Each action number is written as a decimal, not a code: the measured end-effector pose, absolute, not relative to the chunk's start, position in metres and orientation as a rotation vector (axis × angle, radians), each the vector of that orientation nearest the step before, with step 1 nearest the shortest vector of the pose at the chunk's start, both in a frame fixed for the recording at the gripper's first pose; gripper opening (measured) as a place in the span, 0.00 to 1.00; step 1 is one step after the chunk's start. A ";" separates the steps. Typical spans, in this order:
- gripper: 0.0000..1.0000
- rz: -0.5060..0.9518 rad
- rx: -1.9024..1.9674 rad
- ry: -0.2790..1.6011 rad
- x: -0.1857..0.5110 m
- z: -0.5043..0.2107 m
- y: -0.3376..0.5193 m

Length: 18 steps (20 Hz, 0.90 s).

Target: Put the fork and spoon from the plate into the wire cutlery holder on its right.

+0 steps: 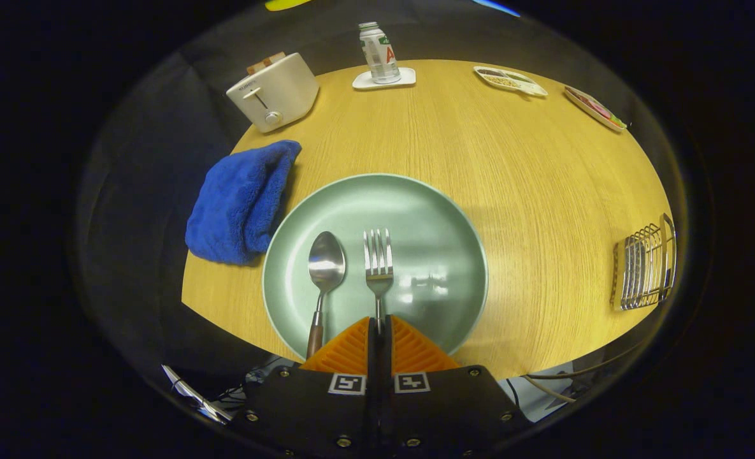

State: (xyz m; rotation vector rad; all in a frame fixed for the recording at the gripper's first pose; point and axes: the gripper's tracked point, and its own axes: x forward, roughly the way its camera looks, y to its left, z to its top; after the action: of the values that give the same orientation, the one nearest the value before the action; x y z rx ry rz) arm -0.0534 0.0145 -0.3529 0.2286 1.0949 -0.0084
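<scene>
A pale green plate (441, 248) lies on the round wooden table just ahead of my fingers. On it a spoon (325, 264) with a brown handle lies to the left, and a fork (378, 261) lies beside it, tines pointing away. My gripper (379, 326) is shut on the fork's handle, which disappears between the two fingers at the plate's near rim. The spoon's handle passes just left of the left finger, untouched. The wire cutlery holder (645, 266) stands far off to the right of the plate, near the table's edge.
A folded blue towel (240, 201) touches the plate's left rim. At the back stand a white toaster (275, 92) and a bottle (378, 52) on a coaster. Two small trays (511, 80) of food lie at the back right. Cables hang below the table's near edge.
</scene>
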 end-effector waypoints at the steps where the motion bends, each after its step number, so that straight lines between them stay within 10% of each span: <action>1: 0.02 -0.014 0.230 1.087 -0.052 -0.352 0.013; 18: 0.00 -0.121 0.441 0.853 -0.035 -0.268 -0.045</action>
State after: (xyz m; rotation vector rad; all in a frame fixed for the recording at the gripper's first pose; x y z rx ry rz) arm -0.0353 -0.0449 -0.2679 0.4408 0.8534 -0.1210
